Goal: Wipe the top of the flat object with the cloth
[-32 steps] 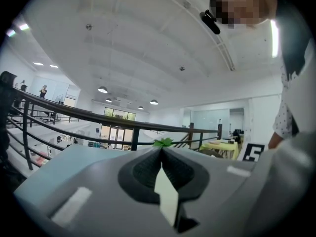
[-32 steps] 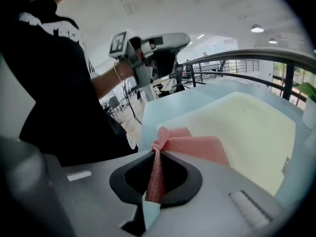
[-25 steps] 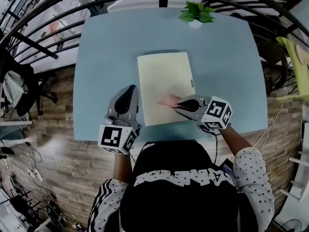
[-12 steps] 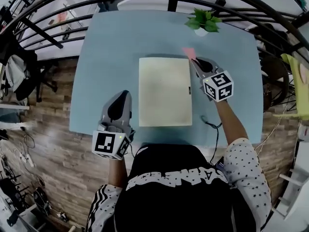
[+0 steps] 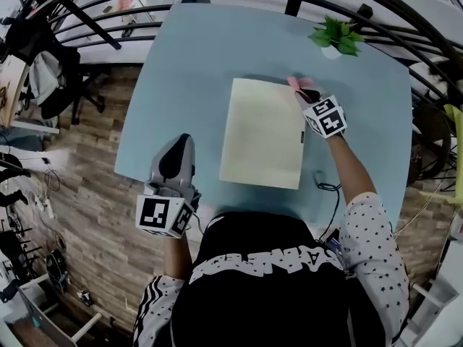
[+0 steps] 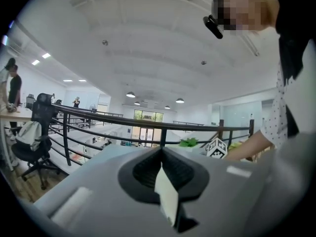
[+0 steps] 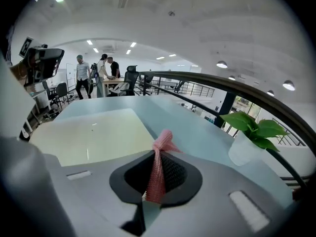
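We see the board (image 5: 262, 132) lying flat on the blue table (image 5: 188, 71), in front of the person and a little to the right. It is a pale yellow rectangle. Its long axis runs from the near table edge toward the far one, with the far end leaning slightly left in the head view.

The right gripper (image 5: 302, 90) is at the board's far right corner, and its jaws are pinched on the pink cloth (image 5: 295, 82). In the right gripper view the cloth (image 7: 159, 164) stands as a thin twisted strip between the jaws of the right gripper (image 7: 157, 176), with a bunched tip sticking out past them. The board (image 7: 94, 132) lies ahead and to the left there, and the plant (image 7: 252, 132) is on the right. The cloth seems to sit just off the corner rather than on the top, though we cannot be sure it touches.

The left gripper (image 5: 179, 142) hangs at the near left table edge, well apart from the board. Its jaws (seen in its own view) are pressed together on nothing (image 6: 163, 174).
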